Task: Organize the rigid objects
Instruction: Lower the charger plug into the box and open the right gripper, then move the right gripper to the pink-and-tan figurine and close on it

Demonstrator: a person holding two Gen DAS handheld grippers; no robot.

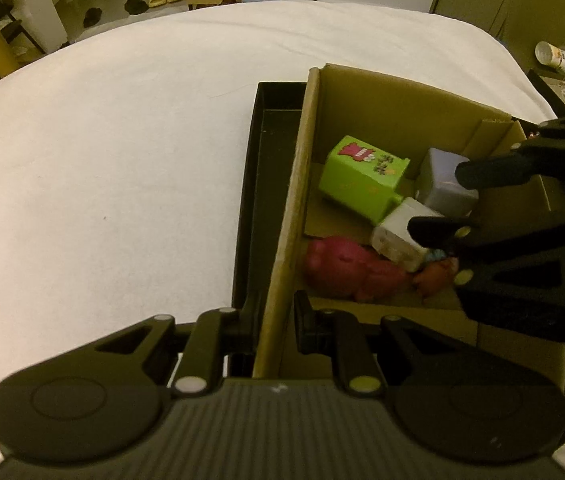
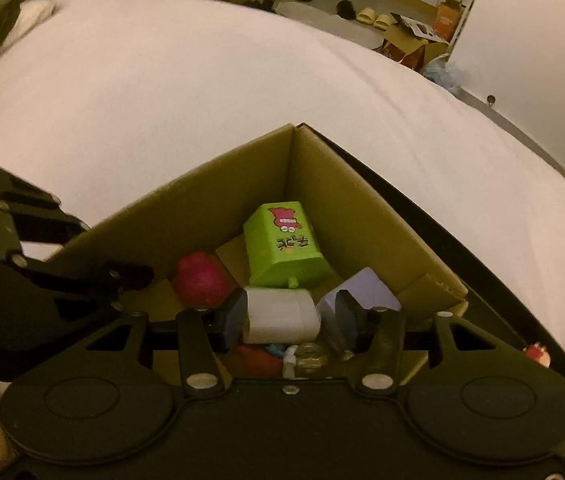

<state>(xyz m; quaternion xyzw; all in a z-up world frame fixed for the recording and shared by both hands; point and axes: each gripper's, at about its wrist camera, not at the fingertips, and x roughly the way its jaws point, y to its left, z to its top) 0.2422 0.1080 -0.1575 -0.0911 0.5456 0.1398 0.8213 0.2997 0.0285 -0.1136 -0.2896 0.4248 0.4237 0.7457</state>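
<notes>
My right tongs (image 2: 287, 318) straddle the white block (image 2: 282, 316) inside the cardboard box (image 2: 242, 184) on the bed (image 2: 162, 100), jaws slightly apart, the right pad clear of it. My left tongs (image 1: 276, 320) pinch the box wall shut. I should release cleanly, keeping the wall steady, beside the green carton (image 2: 282, 244).

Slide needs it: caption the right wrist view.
Right gripper straddles a white block inside the cardboard box of toys.
</notes>
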